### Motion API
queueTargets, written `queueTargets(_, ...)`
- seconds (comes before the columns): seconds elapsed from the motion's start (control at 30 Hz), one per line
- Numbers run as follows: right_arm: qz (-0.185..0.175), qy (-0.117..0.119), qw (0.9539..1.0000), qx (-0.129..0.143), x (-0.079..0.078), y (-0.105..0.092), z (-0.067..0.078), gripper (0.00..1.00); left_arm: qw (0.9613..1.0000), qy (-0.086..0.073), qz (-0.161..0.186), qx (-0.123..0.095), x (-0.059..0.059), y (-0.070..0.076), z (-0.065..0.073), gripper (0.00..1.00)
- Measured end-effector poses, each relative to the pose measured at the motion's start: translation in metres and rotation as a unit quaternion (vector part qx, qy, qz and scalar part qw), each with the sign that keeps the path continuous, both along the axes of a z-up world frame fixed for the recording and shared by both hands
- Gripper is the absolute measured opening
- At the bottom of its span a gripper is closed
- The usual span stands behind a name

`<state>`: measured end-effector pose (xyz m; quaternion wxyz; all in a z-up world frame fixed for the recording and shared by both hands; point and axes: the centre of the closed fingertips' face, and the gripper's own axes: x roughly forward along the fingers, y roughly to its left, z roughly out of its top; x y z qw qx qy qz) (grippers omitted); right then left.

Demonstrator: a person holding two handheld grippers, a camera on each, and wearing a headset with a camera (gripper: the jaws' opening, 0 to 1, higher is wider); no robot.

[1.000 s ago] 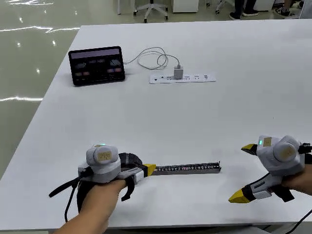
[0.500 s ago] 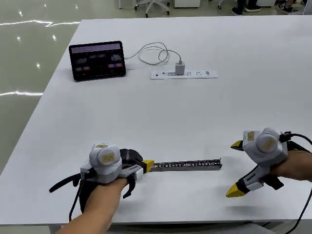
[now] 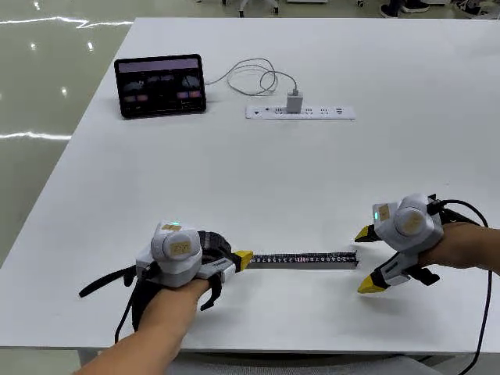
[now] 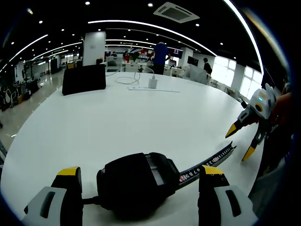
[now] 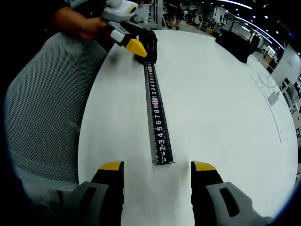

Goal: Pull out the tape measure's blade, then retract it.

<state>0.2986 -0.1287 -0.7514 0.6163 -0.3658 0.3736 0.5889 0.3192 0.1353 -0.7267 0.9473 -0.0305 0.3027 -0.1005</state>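
Observation:
The black tape measure case lies near the table's front edge, with my left gripper shut on it. In the left gripper view the case sits deep between the yellow-tipped fingers. The numbered blade lies flat on the table, drawn out to the right. My right gripper stands open just past the blade's end, one jaw on each side and touching nothing. In the right gripper view the blade ends right before the open gripper.
A dark tablet stands at the back left. A white power strip with a plugged charger and a looped cable lies behind the work. The white table is bare between them and the grippers. Its front edge is close.
My right gripper has moved left and now brackets the blade's end, still open. The left gripper, the case and the drawn-out blade have stayed put. The head camera has shifted.

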Motion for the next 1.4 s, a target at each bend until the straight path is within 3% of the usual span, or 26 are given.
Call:
queueTargets(0.3, 0.028, 0.005, 0.9995, -0.012, 0.006, 0.004, 0.0, 0.32, 1.0, -0.001, 0.005, -0.004, 0.001, 0.001, 0.0, 1.0)
queueTargets(0.6, 0.045, -0.001, 0.9988, -0.021, 0.009, 0.007, -0.005, 0.21, 1.0, -0.001, 0.009, -0.003, 0.001, 0.004, 0.001, 0.99)
queueTargets(0.83, 0.056, 0.012, 0.9975, -0.041, 0.004, 0.004, -0.01, 0.12, 1.0, 0.001, 0.007, -0.002, 0.0, 0.002, -0.001, 0.98)
queueTargets(1.03, 0.058, 0.009, 0.9972, -0.046, 0.004, 0.004, -0.01, 0.12, 1.0, 0.0, 0.008, 0.0, 0.001, 0.003, 0.0, 0.96)
queueTargets(1.2, 0.047, 0.006, 0.9961, -0.074, 0.004, 0.004, -0.01, 0.11, 0.9999, 0.001, 0.01, -0.007, 0.0, 0.003, 0.001, 0.95)
queueTargets(1.27, 0.062, 0.003, 0.995, -0.079, 0.004, 0.005, -0.011, 0.11, 0.9999, 0.001, 0.012, -0.009, 0.0, 0.003, 0.001, 0.94)
queueTargets(1.33, 0.054, 0.007, 0.9952, -0.081, 0.004, 0.004, -0.011, 0.11, 0.9997, 0.013, 0.011, -0.02, -0.002, 0.001, -0.001, 0.87)
queueTargets(1.37, 0.057, 0.006, 0.9949, -0.084, 0.003, 0.004, -0.011, 0.11, 0.9987, 0.029, 0.009, -0.042, -0.005, -0.004, -0.003, 0.79)
queueTargets(1.4, 0.058, 0.005, 0.9944, -0.088, 0.003, 0.005, -0.011, 0.11, 0.999, 0.025, 0.015, -0.035, -0.003, -0.001, -0.003, 0.73)
